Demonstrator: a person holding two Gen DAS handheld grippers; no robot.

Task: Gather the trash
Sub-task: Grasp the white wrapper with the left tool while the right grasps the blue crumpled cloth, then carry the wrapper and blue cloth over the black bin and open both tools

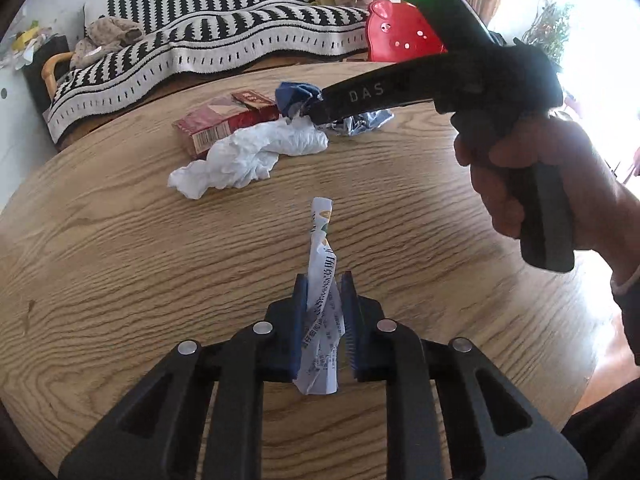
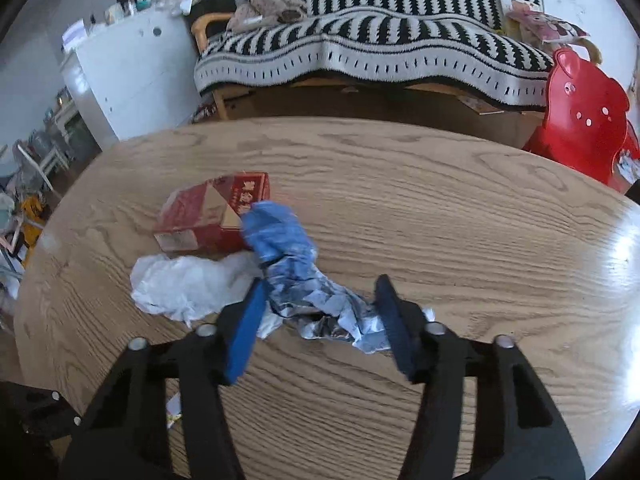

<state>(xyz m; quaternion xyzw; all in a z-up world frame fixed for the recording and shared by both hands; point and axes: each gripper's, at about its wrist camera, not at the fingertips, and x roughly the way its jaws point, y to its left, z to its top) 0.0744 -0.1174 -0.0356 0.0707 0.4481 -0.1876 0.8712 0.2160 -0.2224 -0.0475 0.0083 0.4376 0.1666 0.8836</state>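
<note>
My left gripper [image 1: 323, 280] is shut on a twisted white printed wrapper [image 1: 322, 304] and holds it above the round wooden table [image 1: 120, 240]. My right gripper [image 2: 320, 284] is open, its blue pads on either side of a crumpled blue and silver foil wrapper [image 2: 308, 292] lying on the table. In the left wrist view the right gripper [image 1: 316, 114] reaches over that wrapper [image 1: 298, 96]. A crumpled white tissue [image 2: 188, 284] and a red carton [image 2: 212, 212] lie just left of it; they also show in the left wrist view, tissue [image 1: 248, 156], carton [image 1: 224, 120].
A sofa with a black and white striped blanket [image 2: 360, 48] stands beyond the table. A red plastic chair [image 2: 588, 120] is at the far right. A white cabinet [image 2: 132, 72] and clutter are at the left.
</note>
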